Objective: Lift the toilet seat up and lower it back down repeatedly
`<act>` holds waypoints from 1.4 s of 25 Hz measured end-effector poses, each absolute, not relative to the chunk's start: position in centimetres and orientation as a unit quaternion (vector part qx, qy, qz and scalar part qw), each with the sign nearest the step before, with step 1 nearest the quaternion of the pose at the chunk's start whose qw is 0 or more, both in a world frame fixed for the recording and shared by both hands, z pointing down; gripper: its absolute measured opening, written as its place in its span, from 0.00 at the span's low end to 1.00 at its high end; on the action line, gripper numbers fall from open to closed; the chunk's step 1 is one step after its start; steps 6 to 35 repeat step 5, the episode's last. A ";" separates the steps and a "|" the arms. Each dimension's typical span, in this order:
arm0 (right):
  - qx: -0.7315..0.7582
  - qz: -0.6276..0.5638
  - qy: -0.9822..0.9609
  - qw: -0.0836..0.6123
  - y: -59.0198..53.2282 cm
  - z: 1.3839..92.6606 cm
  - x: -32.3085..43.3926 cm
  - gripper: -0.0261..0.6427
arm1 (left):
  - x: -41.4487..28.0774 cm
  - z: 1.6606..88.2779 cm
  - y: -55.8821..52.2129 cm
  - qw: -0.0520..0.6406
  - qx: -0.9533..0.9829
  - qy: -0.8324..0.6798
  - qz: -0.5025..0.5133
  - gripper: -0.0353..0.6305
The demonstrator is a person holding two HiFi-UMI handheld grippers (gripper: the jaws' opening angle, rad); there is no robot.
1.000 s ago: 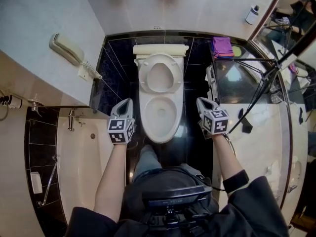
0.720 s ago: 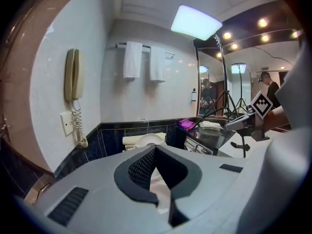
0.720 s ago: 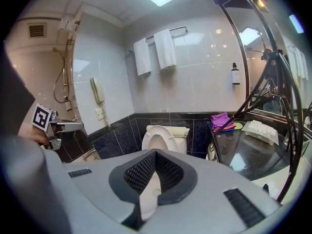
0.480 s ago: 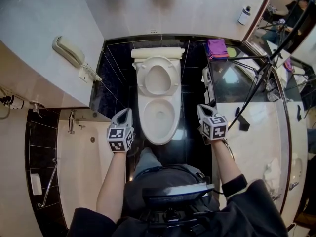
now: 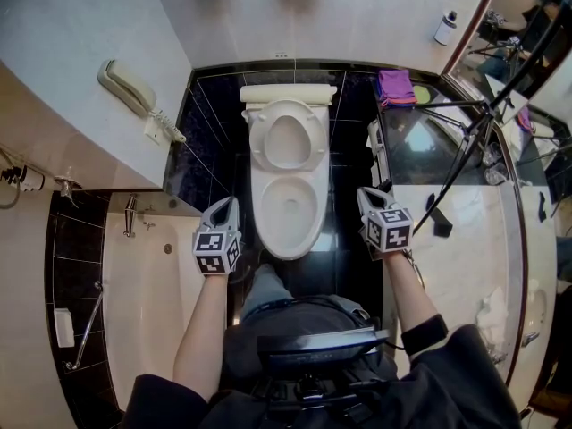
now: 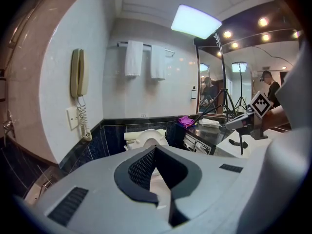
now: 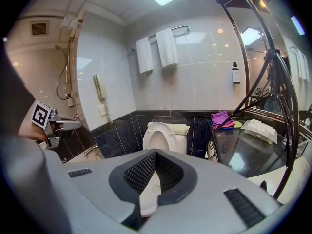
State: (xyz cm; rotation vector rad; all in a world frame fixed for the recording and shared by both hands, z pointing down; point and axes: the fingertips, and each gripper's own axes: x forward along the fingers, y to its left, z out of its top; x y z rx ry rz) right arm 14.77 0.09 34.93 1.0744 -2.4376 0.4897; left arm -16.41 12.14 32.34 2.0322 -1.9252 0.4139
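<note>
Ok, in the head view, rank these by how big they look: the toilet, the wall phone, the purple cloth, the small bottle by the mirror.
Largest to smallest:
1. toilet
2. wall phone, counting its coiled cord
3. purple cloth, close to the handset alone
4. bottle, clearly smallest

No readable text anywhere, honestly. The left gripper (image 5: 223, 211) and right gripper (image 5: 369, 199) each carry a cube with black-and-white square markers, just patterns, no letters or numbers. The small bottle (image 5: 443, 27) up at 1 o'clock has a label, way too tiny to read.
</note>
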 end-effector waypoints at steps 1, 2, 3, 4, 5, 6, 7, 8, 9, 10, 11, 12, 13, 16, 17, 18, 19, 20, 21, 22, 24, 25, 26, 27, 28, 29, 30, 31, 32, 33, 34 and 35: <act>0.387 0.176 -0.879 0.215 0.1 34.9 14.8 0.06 | -16.4 32.3 12.2 0.155 0.709 -0.672 0.145 0.05; 0.387 0.176 -0.879 0.215 0.0 34.9 14.8 0.06 | -16.3 32.3 12.2 0.154 0.709 -0.672 0.145 0.05; 0.386 0.176 -0.880 0.215 0.0 34.9 14.8 0.06 | -16.3 32.3 12.3 0.154 0.709 -0.673 0.146 0.05; 0.386 0.176 -0.880 0.215 0.0 34.9 14.8 0.06 | -16.3 32.3 12.3 0.153 0.709 -0.673 0.146 0.05; 0.385 0.176 -0.880 0.215 0.0 35.0 14.8 0.06 | -16.4 32.3 12.3 0.153 0.709 -0.673 0.147 0.05; 0.385 0.176 -0.880 0.215 0.0 35.0 14.8 0.06 | -16.4 32.3 12.3 0.153 0.709 -0.673 0.147 0.05; 0.385 0.176 -0.880 0.215 0.0 35.0 14.8 0.06 | -16.4 32.3 12.3 0.153 0.709 -0.673 0.147 0.05; 0.385 0.176 -0.880 0.215 0.0 35.0 14.8 0.06 | -16.4 32.3 12.3 0.153 0.709 -0.673 0.147 0.05; 0.385 0.176 -0.880 0.215 0.0 35.0 14.8 0.06 | -16.4 32.3 12.3 0.153 0.709 -0.673 0.147 0.05; 0.385 0.176 -0.880 0.215 0.0 35.0 14.8 0.06 | -16.4 32.3 12.3 0.153 0.709 -0.673 0.147 0.05; 0.385 0.176 -0.880 0.215 0.0 35.0 14.8 0.06 | -16.4 32.3 12.3 0.153 0.709 -0.673 0.147 0.05; 0.385 0.176 -0.880 0.215 0.0 35.0 14.8 0.06 | -16.4 32.3 12.3 0.153 0.709 -0.673 0.147 0.05; 0.385 0.176 -0.880 0.215 0.0 35.0 14.8 0.06 | -16.4 32.3 12.3 0.153 0.709 -0.673 0.147 0.05; 0.385 0.176 -0.880 0.215 0.0 35.0 14.8 0.06 | -16.4 32.3 12.3 0.153 0.709 -0.673 0.147 0.05; 0.385 0.176 -0.880 0.215 0.0 35.0 14.8 0.06 | -16.4 32.3 12.3 0.153 0.709 -0.673 0.147 0.05; 0.385 0.176 -0.880 0.215 0.0 35.0 14.8 0.06 | -16.4 32.3 12.3 0.153 0.709 -0.673 0.147 0.05; 0.385 0.176 -0.880 0.215 0.0 35.0 14.8 0.06 | -16.4 32.3 12.3 0.153 0.709 -0.673 0.147 0.05; 0.385 0.176 -0.880 0.215 0.0 35.0 14.8 0.06 | -16.4 32.3 12.3 0.153 0.709 -0.673 0.147 0.05; 0.385 0.176 -0.880 0.215 0.0 35.0 14.8 0.06 | -16.4 32.3 12.3 0.153 0.709 -0.673 0.147 0.05; 0.385 0.176 -0.880 0.215 0.0 35.0 14.8 0.06 | -16.4 32.3 12.3 0.153 0.709 -0.673 0.147 0.05; 0.385 0.176 -0.880 0.215 0.0 35.0 14.8 0.06 | -16.4 32.3 12.3 0.153 0.709 -0.673 0.147 0.05; 0.385 0.176 -0.880 0.215 0.0 35.0 14.8 0.06 | -16.4 32.3 12.3 0.153 0.709 -0.673 0.147 0.05; 0.385 0.176 -0.880 0.215 0.0 35.0 14.8 0.06 | -16.4 32.3 12.3 0.153 0.709 -0.673 0.147 0.05; 0.385 0.176 -0.880 0.215 0.0 35.0 14.8 0.06 | -16.4 32.3 12.3 0.153 0.709 -0.673 0.147 0.05; 0.385 0.176 -0.880 0.215 0.0 35.0 14.8 0.06 | -16.4 32.3 12.3 0.153 0.709 -0.673 0.147 0.05; 0.385 0.176 -0.880 0.215 0.0 35.0 14.8 0.06 | -16.4 32.3 12.3 0.153 0.709 -0.673 0.147 0.05; 0.385 0.176 -0.880 0.215 0.0 35.0 14.8 0.06 | -16.4 32.3 12.3 0.153 0.709 -0.673 0.147 0.05; 0.385 0.176 -0.880 0.215 0.0 35.0 14.8 0.06 | -16.4 32.3 12.3 0.153 0.709 -0.673 0.147 0.05; 0.385 0.176 -0.880 0.215 0.0 35.0 14.8 0.06 | -16.4 32.3 12.3 0.153 0.709 -0.673 0.147 0.05; 0.385 0.176 -0.880 0.215 0.0 35.0 14.8 0.06 | -16.4 32.3 12.3 0.153 0.709 -0.673 0.147 0.05; 0.385 0.176 -0.880 0.215 0.0 35.0 14.8 0.06 | -16.4 32.3 12.3 0.153 0.709 -0.673 0.147 0.05; 0.385 0.176 -0.880 0.215 0.0 35.0 14.8 0.06 | -16.4 32.3 12.3 0.153 0.709 -0.673 0.147 0.05</act>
